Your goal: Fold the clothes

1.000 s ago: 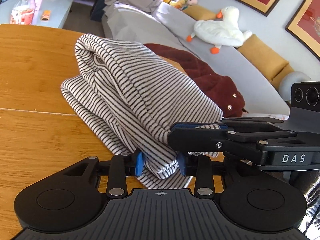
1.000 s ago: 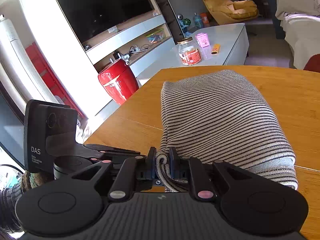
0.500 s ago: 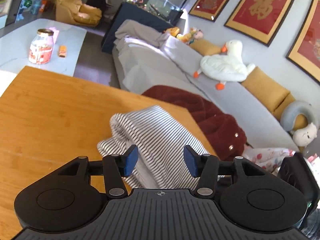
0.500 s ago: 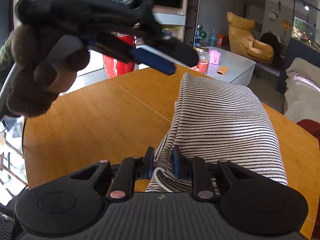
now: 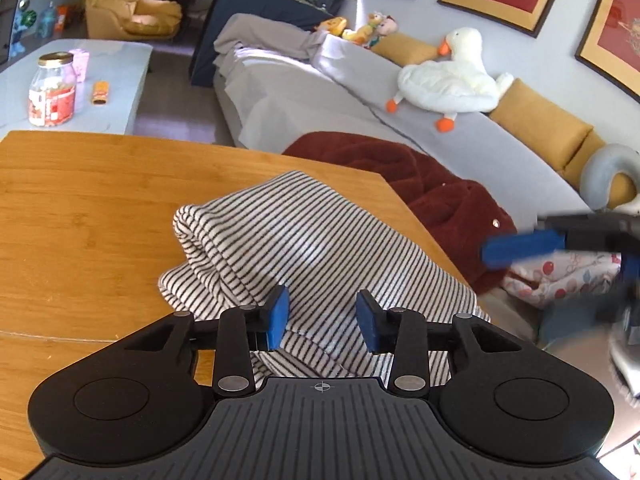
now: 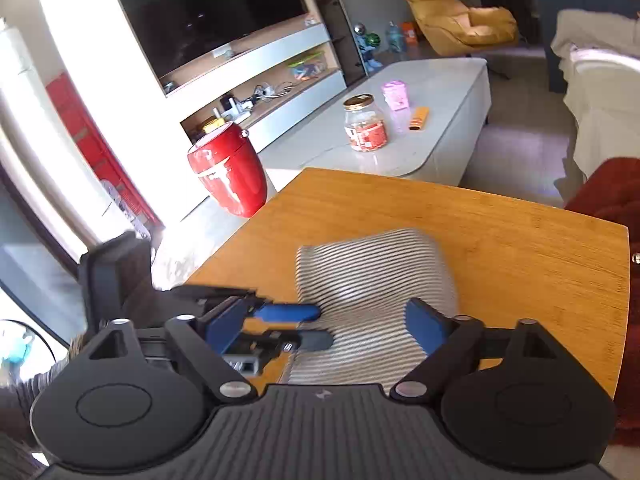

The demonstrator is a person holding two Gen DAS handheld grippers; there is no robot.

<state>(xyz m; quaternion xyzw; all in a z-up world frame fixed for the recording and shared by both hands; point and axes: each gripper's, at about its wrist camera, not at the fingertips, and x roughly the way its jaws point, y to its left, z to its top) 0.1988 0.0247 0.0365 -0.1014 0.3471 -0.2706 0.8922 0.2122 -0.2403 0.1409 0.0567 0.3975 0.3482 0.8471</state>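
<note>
- The striped garment [image 5: 312, 248] lies folded in a soft bundle on the wooden counter [image 5: 80, 216], in the centre of the left wrist view and at lower centre of the right wrist view [image 6: 376, 280].
- The left gripper [image 5: 322, 318] hovers over the near end of the bundle, its jaws spread and holding nothing.
- The right gripper [image 6: 362, 322] also has its jaws spread wide and empty above the cloth; in the left wrist view it shows as a blurred blue-tipped shape at the right edge [image 5: 520, 246].
- Judgement: the fold looks close to finished, with 2 or more layers stacked and a rolled edge at the left of the bundle.
- To finish well, press down flat on the top layer and smooth toward the rolled edge, so the loose lower layer at lower left lines up under the rest.
- Avoid snagging a single layer; a pinch there would likely pull the stack open.
- The fabric is a thin knit with fine black and white stripes, limp and quick to slump.
- The counter is smooth, warm-toned bamboo-like wood with a seam line.
- A dark red fleecy garment [image 5: 420, 184] hangs just past the counter's far right edge.
</note>
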